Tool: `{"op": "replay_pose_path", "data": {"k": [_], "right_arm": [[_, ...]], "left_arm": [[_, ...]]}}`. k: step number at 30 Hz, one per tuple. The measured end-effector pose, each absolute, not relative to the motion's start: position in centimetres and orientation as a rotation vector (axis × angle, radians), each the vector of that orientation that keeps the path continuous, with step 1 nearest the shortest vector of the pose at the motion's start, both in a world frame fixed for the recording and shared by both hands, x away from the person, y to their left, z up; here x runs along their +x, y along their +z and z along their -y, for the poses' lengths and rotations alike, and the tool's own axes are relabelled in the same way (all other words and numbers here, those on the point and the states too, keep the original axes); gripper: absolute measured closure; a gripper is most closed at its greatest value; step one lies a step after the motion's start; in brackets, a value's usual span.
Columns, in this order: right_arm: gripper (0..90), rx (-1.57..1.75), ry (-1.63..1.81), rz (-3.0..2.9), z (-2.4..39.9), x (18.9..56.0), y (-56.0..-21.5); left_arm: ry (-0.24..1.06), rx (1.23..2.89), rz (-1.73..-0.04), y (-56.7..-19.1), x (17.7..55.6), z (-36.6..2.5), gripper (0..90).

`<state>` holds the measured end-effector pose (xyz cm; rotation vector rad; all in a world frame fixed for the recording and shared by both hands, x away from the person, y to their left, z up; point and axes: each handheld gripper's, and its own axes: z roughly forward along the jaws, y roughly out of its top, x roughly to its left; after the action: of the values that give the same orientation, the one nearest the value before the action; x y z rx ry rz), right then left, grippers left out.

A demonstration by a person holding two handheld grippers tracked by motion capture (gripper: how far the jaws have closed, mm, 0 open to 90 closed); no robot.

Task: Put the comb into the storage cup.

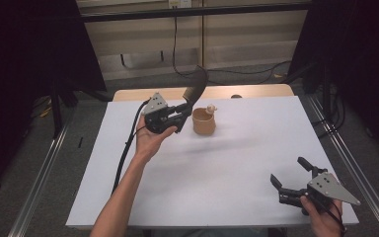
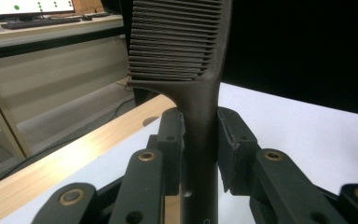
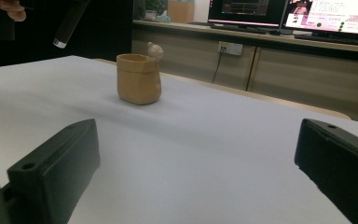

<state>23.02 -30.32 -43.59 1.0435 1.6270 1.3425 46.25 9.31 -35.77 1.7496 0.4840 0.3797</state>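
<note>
The left gripper [image 1: 179,117] is held above the far left part of the white surface [image 1: 227,163], its jaws clamped on the handle of a dark comb [image 1: 196,89]. The comb rises up and to the right from the jaws, its toothed end over the far edge of the surface. In the left gripper view the handle sits squeezed between both pads, with the teeth [image 2: 172,42] standing above them.

Just right of that gripper stands a tan cup [image 1: 204,122] with a small pale figure on its rim, set near the far edge and apart from the comb.

The right gripper [image 1: 290,177] is low at the near right corner, close to the near and right edges, jaws wide with nothing between them.

Between cup and right gripper the surface lies bare, a broad open stretch across the middle and near left.
</note>
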Motion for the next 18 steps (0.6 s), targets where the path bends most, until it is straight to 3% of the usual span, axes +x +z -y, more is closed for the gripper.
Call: {"op": "replay_pose_path", "data": {"k": [18], "right_arm": [[0.0,1.042,1.340,-1.624,30.3,23.0,-43.6]], "left_arm": [[0.416,1.691,-0.485,-35.5,47.7,-6.7,72.7]]}}
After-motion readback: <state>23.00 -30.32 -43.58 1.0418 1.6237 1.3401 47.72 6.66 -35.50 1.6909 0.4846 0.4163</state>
